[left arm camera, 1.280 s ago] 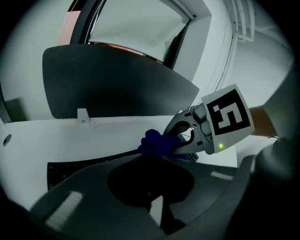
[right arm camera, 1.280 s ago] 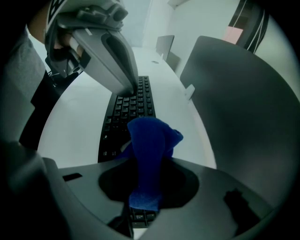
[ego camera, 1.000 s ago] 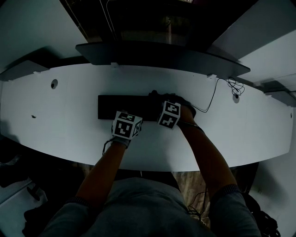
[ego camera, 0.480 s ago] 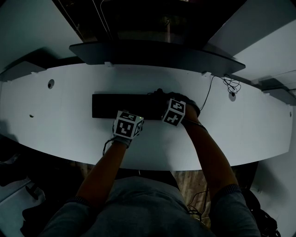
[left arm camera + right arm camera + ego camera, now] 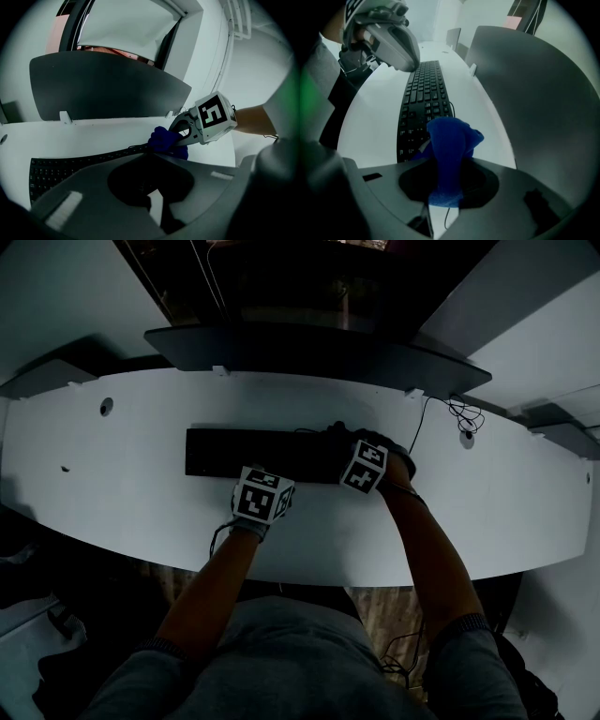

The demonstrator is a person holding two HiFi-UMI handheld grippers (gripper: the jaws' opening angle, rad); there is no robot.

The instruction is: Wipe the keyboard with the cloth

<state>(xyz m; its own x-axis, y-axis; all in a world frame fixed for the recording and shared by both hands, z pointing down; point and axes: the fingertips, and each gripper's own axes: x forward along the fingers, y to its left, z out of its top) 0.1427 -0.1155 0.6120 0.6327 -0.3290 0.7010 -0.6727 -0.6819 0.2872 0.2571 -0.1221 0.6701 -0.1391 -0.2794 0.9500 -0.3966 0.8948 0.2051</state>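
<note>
Right claw (image 5: 445,190) is clamped on the blue cloth (image 5: 451,140), which sits at the right end of the keyboard (image 5: 423,91) on the tabletop (image 5: 122,493). I judge wiping under way, with the long left stretch yet to do. Left claw (image 5: 153,202) is clenched empty at the keyboard's near edge, close to my wiping path. A cable (image 5: 427,435) trails off right.

Keyboard (image 5: 244,453) on worktop (image 5: 122,493), just ahead of left gripper (image 5: 149,197) fingers. Cloth (image 5: 450,140) between right gripper (image 5: 446,161) fingers, on keyboard's right end. Cable (image 5: 427,432) right of those fingers.
</note>
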